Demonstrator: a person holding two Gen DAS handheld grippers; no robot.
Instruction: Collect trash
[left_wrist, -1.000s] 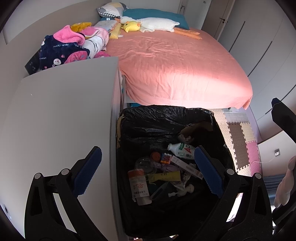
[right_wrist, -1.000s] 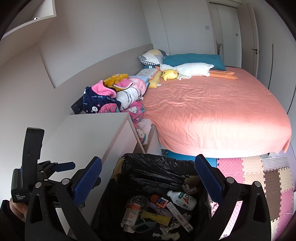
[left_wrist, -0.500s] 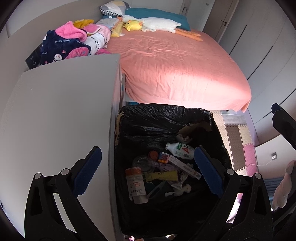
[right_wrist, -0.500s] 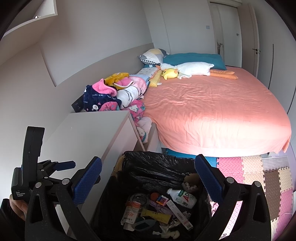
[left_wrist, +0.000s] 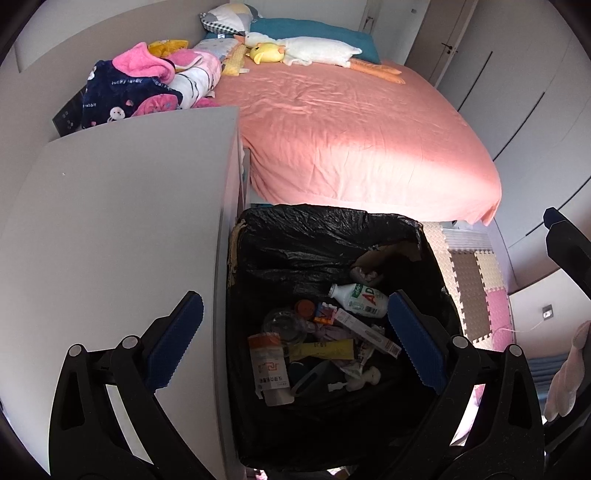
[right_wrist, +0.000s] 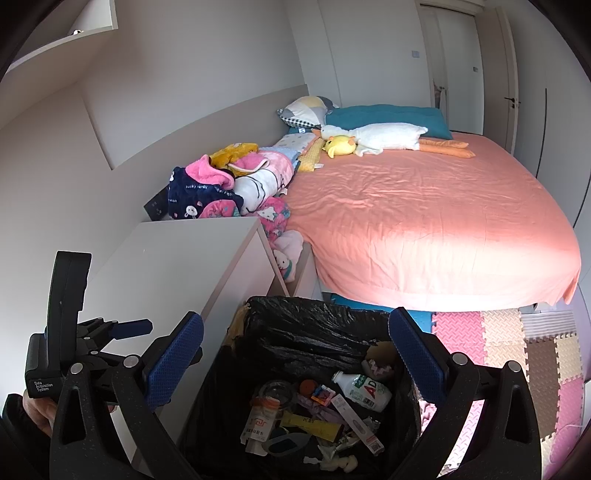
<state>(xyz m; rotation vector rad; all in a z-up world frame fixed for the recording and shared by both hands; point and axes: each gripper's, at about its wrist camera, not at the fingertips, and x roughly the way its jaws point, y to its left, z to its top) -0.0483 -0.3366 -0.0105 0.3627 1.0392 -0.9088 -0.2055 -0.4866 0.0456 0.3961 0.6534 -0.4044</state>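
Note:
A bin lined with a black bag (left_wrist: 303, 240) (right_wrist: 295, 325) stands on the floor between a white cabinet and the bed. Inside lies trash: a white AD bottle (left_wrist: 360, 295) (right_wrist: 364, 391), a yellow tube (left_wrist: 321, 349), a long white box (left_wrist: 365, 332), a clear pouch (left_wrist: 267, 371) and a clear cup (left_wrist: 280, 325). My left gripper (left_wrist: 293, 341) is open and empty above the bin. My right gripper (right_wrist: 295, 358) is open and empty above the bin too. The left gripper's body (right_wrist: 66, 321) shows at the left of the right wrist view.
The white cabinet top (left_wrist: 110, 229) (right_wrist: 177, 266) is left of the bin. A bed with a pink sheet (left_wrist: 351, 129) lies behind, with folded clothes (left_wrist: 140, 88), pillows and a plush goose (left_wrist: 317, 50). Foam floor mats (right_wrist: 509, 343) lie to the right.
The left gripper has tilted slightly, so the bed and bin sit a little lower in its view. The right gripper has barely moved. Both stay open.

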